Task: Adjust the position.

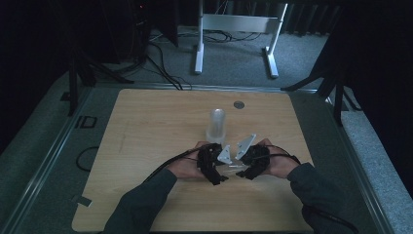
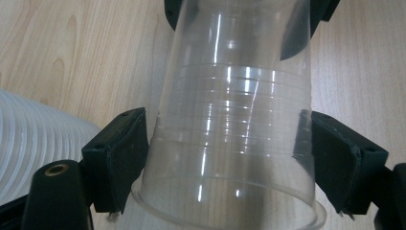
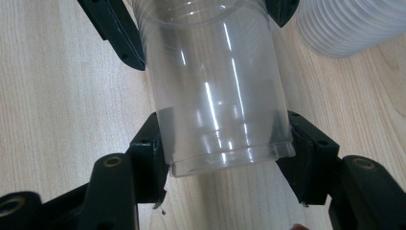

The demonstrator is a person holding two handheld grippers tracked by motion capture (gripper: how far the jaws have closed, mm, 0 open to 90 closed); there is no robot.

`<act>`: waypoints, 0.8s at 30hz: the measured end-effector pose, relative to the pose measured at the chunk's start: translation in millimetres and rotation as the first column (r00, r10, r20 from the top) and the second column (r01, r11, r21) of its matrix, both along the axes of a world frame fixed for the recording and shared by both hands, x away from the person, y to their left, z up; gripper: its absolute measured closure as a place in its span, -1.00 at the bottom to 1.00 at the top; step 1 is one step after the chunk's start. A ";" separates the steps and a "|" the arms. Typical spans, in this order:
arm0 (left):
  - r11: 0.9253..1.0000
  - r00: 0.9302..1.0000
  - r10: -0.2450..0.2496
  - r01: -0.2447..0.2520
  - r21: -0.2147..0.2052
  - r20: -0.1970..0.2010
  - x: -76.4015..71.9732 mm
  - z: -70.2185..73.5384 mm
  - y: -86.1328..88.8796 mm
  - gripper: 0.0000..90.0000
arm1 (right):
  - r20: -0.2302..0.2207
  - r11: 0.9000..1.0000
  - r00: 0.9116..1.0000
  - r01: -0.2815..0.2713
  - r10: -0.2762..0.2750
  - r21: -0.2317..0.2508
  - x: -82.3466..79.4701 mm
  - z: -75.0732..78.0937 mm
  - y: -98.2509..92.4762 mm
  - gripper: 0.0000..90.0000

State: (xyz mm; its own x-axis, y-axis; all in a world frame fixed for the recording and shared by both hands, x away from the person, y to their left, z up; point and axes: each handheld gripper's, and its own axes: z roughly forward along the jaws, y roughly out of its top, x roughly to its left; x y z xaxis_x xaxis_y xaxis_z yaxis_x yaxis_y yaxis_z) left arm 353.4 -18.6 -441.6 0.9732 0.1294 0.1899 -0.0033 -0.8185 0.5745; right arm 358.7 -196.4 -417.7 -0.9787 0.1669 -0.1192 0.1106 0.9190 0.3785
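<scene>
Two tongs (image 1: 217, 168) (image 1: 245, 167) flank one clear cup (image 3: 218, 91); one cup stack (image 1: 216, 126) nearby.

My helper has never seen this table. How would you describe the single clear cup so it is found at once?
On the wooden table, look between the two hands near its front edge. The single clear cup lies on its side there, unlike the upright stack of cups behind it.

Clear glossy plastic cup (image 2: 234, 134), ribbed translucent plastic cup stack (image 1: 216, 126), matt pale wood-grain table (image 1: 146, 126).
</scene>
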 end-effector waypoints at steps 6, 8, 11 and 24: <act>0.999 1.000 0.018 -0.018 -0.027 -0.008 1.5 4.0 1.2 -0.60 | 0.000 1.000 1.000 0.011 -0.011 0.006 -0.8 -0.9 -4.3 -0.08; 0.999 1.000 0.020 -0.020 -0.032 -0.008 1.7 4.5 1.5 -0.60 | 0.000 1.000 1.000 0.013 -0.013 0.009 -0.7 -1.1 -5.1 -0.08; 0.998 1.000 0.029 -0.030 -0.054 -0.010 2.7 6.6 2.4 -0.62 | -0.004 1.000 1.000 0.025 -0.025 0.016 -0.7 -2.1 -9.0 -0.08; 0.991 0.999 0.045 -0.046 -0.125 -0.007 4.4 19.1 8.8 -0.64 | -0.002 0.998 0.999 0.054 -0.054 0.040 0.5 -4.2 -19.0 -0.08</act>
State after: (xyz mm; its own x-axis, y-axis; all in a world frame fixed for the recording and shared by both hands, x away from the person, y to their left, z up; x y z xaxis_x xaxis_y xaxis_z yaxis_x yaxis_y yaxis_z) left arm 357.9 -9.8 -422.6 0.9666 0.1959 0.1654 0.0348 -0.7394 0.6723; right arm 359.3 -215.4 -421.9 -0.9682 0.2244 -0.1110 0.1601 0.8959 0.4144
